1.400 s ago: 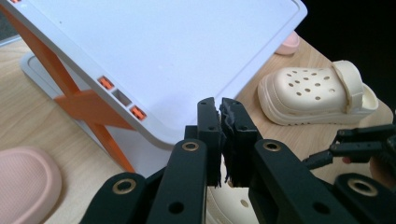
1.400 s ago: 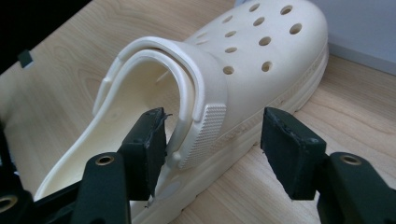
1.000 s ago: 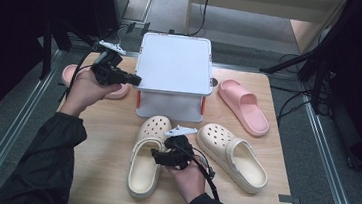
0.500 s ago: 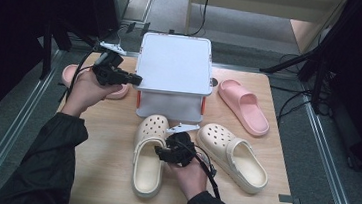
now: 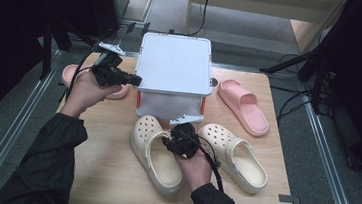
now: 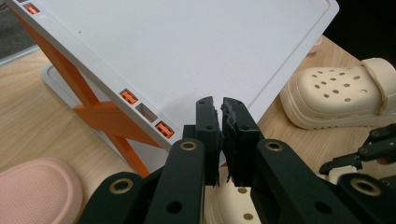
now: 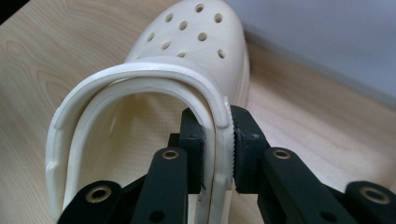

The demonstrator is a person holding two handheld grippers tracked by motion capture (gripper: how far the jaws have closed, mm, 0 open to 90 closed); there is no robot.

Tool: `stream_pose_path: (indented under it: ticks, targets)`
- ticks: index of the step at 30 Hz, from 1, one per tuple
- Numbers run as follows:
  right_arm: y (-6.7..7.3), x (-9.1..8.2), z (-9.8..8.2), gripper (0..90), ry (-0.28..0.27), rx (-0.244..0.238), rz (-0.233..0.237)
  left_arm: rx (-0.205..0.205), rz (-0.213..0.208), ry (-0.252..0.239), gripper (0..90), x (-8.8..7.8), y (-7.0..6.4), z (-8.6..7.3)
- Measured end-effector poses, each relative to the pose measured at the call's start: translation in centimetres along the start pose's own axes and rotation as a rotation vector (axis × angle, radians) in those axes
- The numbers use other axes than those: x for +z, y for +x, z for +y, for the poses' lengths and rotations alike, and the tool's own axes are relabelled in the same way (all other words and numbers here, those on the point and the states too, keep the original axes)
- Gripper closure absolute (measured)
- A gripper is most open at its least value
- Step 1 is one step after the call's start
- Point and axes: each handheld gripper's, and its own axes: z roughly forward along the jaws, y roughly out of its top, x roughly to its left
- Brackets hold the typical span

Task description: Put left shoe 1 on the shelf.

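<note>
Two cream clogs lie on the wooden table (image 5: 111,175) in front of a white rack (image 5: 175,64) with orange struts. My right gripper (image 5: 171,144) has just been closing and is now shut on the side wall of the left clog (image 5: 156,155). In the right gripper view the pads (image 7: 245,140) pinch that clog's (image 7: 187,46) rim between them, at my right gripper (image 7: 217,126). The right clog (image 5: 236,155) lies beside it, untouched. My left gripper (image 5: 133,80) hovers at the rack's left edge, shut and empty (image 6: 220,105), pointing at the rack top (image 6: 187,46).
One pink slipper (image 5: 244,105) lies right of the rack. Another pink slipper (image 5: 117,92) lies left of it, partly hidden under my left hand. Dark stands and cables surround the table. Bare wood shows at the front left.
The right gripper's jaws have closed onto the left clog's side wall, and that hand has risen slightly. The left hand has stayed still.
</note>
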Motion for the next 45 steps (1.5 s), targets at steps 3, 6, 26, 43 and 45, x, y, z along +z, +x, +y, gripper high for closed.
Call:
stream_pose_path:
  ticks: [3, 6, 26, 43, 45]
  targets:
    - [-0.2, -0.4, 0.8, 78.1, -0.007, -0.002, -0.004, -0.003, 0.0, 0.0, 85.0, 0.0, 0.0, 0.0]
    - [-0.9, -0.7, 2.2, 78.1, -0.03, -0.005, -0.009, -0.006, -0.004, -0.002, 84.9, 0.0, 0.0, 0.0]
    - [-4.0, 3.1, 6.8, 77.2, -0.113, 0.087, -0.179, -0.002, -0.008, -0.007, 84.8, 0.0, 0.1, -0.1]
    - [-4.0, 4.5, 5.7, 66.6, -0.122, 0.094, -0.154, -0.007, -0.014, -0.01, 84.7, 0.0, 0.2, -0.1]
    - [-4.2, 4.5, 5.4, 60.4, -0.112, 0.106, -0.119, -0.007, -0.016, -0.011, 84.7, 0.0, 0.2, -0.2]
